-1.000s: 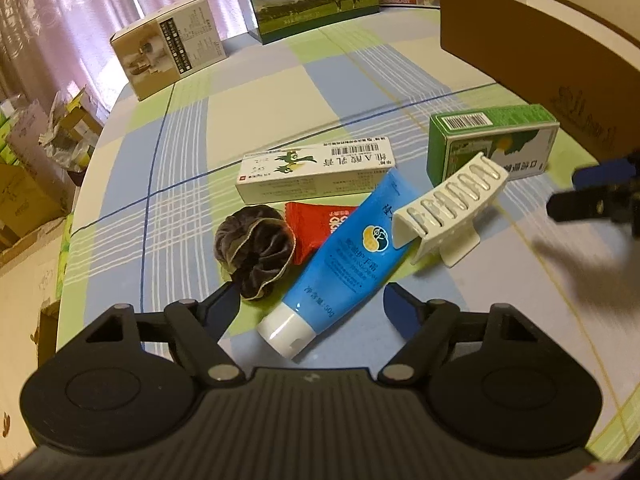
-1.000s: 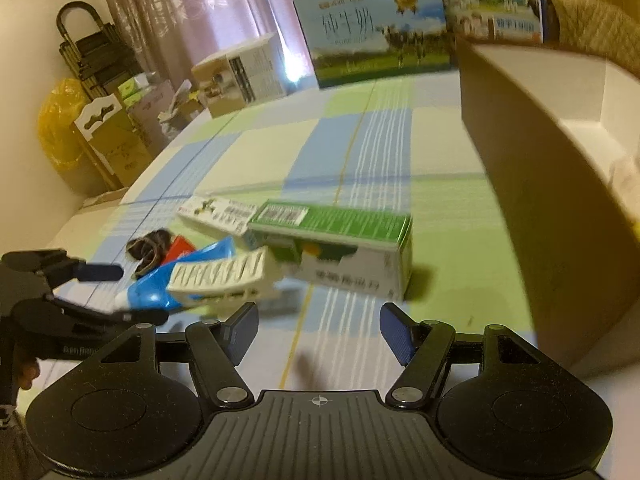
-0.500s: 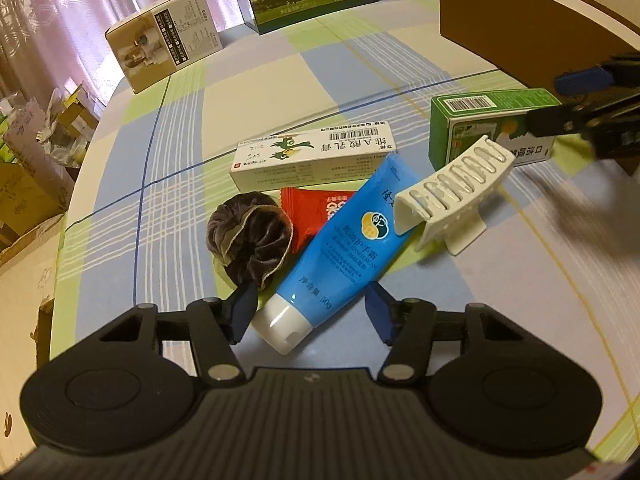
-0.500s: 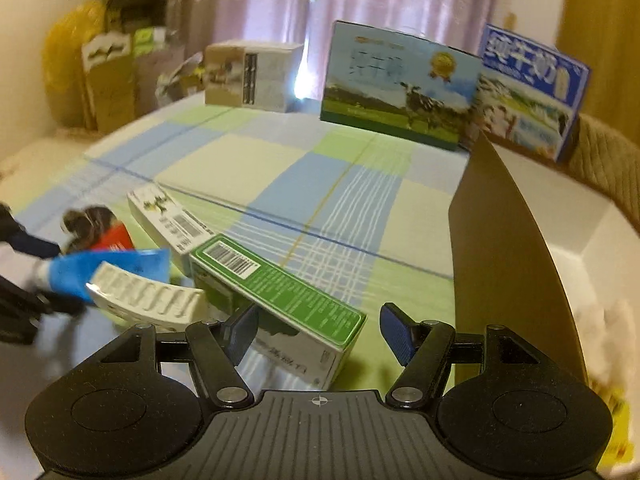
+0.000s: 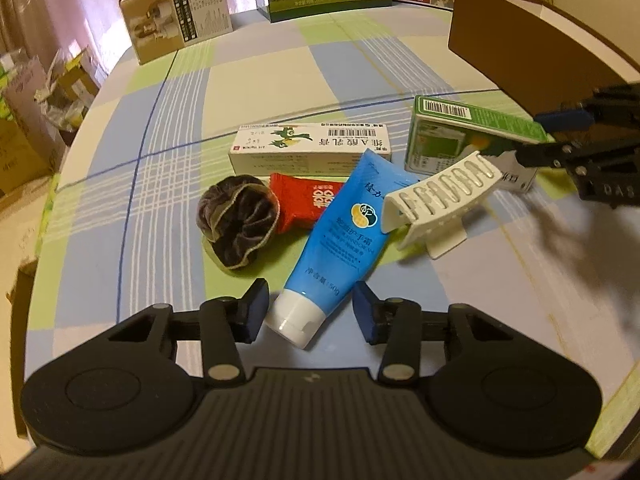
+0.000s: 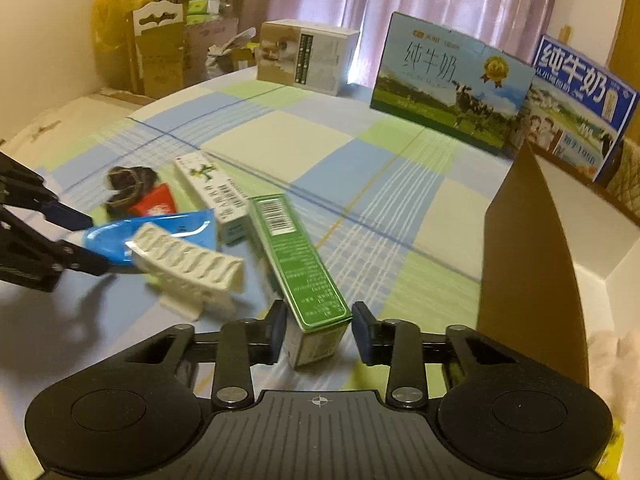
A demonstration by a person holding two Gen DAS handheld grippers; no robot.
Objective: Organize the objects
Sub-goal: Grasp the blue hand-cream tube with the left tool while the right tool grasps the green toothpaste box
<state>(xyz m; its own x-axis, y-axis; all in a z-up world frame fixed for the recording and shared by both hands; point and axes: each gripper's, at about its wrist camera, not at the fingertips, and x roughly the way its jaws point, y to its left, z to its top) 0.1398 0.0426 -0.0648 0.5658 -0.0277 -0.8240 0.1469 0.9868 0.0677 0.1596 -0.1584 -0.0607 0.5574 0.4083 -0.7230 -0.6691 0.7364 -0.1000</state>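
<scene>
Checked cloth (image 5: 280, 92) in blue, green and cream covers the table; milk cartons (image 6: 452, 92) stand at the upper right. Low in the frame, the left gripper (image 5: 306, 312) is closing around the white cap of the blue tube (image 5: 340, 232) — pads not yet pressing. The right gripper (image 6: 318, 330) is closing on the near end of the green box (image 6: 296, 256); its pads seem just short of touching, though blur makes that uncertain.
</scene>
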